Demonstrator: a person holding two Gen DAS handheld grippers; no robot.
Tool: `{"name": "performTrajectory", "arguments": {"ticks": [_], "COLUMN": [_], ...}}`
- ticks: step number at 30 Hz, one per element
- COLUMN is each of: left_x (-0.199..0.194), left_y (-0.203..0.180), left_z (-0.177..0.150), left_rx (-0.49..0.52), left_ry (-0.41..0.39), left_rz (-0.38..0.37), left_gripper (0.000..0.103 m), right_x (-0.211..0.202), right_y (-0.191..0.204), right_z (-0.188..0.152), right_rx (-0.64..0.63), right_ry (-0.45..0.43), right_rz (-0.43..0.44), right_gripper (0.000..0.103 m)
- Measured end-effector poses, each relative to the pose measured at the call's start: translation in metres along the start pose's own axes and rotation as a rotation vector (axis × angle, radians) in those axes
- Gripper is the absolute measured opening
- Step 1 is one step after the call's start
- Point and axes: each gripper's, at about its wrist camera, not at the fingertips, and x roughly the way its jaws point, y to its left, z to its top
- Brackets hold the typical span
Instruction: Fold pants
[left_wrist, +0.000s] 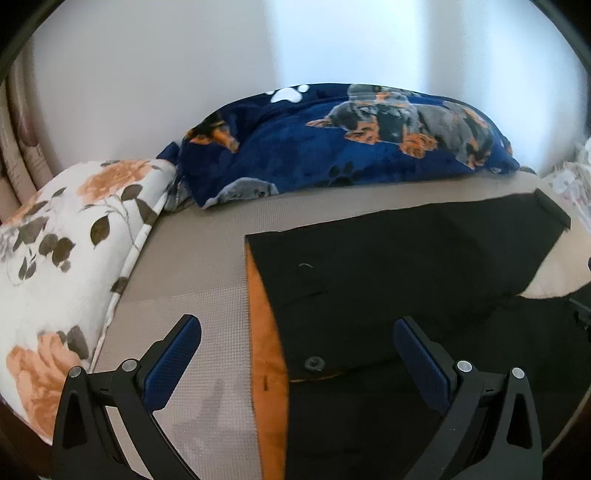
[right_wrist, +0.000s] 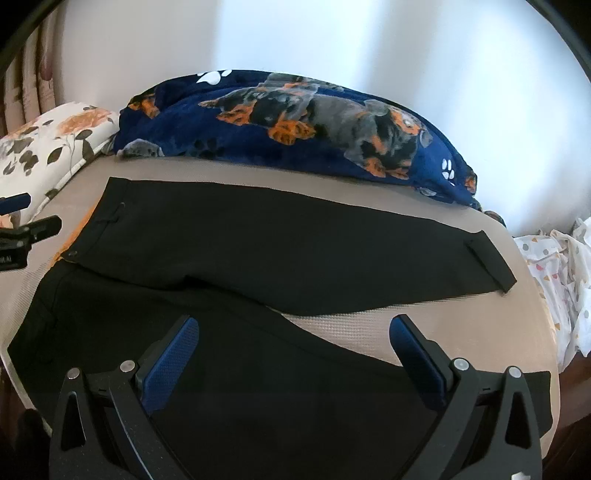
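Observation:
Black pants (right_wrist: 258, 243) lie spread flat on the grey bed surface (right_wrist: 369, 328), legs running right in a V, waist at the left with an orange lining (left_wrist: 266, 332) and a button (left_wrist: 314, 363) showing. My left gripper (left_wrist: 295, 354) is open and empty, hovering over the waist edge. My right gripper (right_wrist: 293, 350) is open and empty, above the near leg (right_wrist: 258, 387). The far leg's cuff (right_wrist: 487, 258) lies at the right. The left gripper also shows at the left edge of the right wrist view (right_wrist: 22, 229).
A blue dog-print blanket (right_wrist: 295, 122) is bunched along the white wall behind the pants. A floral pillow (left_wrist: 66, 266) lies at the left. Patterned white bedding (right_wrist: 561, 280) sits at the right past the bed edge.

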Motion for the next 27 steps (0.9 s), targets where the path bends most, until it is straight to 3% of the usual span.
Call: {"name": "performTrajectory", "arguments": {"ticks": [7, 13, 19, 24, 27], "left_x": [0.017, 0.040, 0.096, 0.138, 0.158], "left_y": [0.027, 0.059, 0.096, 0.112, 0.109], "left_z": [0.005, 0.015, 0.037, 0.051, 0.059], "left_rx": [-0.013, -0.079, -0.164, -0.205, -0.189], "left_ry": [0.008, 0.023, 0.145, 0.209, 0.238], "left_rz": [-0.021, -0.148, -0.294, -0.353, -0.391], "left_gripper": [0.103, 0.102, 0.077, 0.067, 0.067], "right_x": [0.010, 0.018, 0.026, 0.029, 0.033], "right_y": [0.010, 0.016, 0.018, 0.020, 0.020], "right_z": [0.004, 0.005, 0.001, -0.003, -0.006], "right_rx": [-0.023, -0.030, -0.027, -0.033, -0.037], "right_ry": [0.019, 0.034, 0.064, 0.080, 0.095], "right_rz": [0.006, 0.018, 0.034, 0.045, 0.045], "right_gripper": [0.102, 0.102, 0.102, 0.102, 0.102]}}
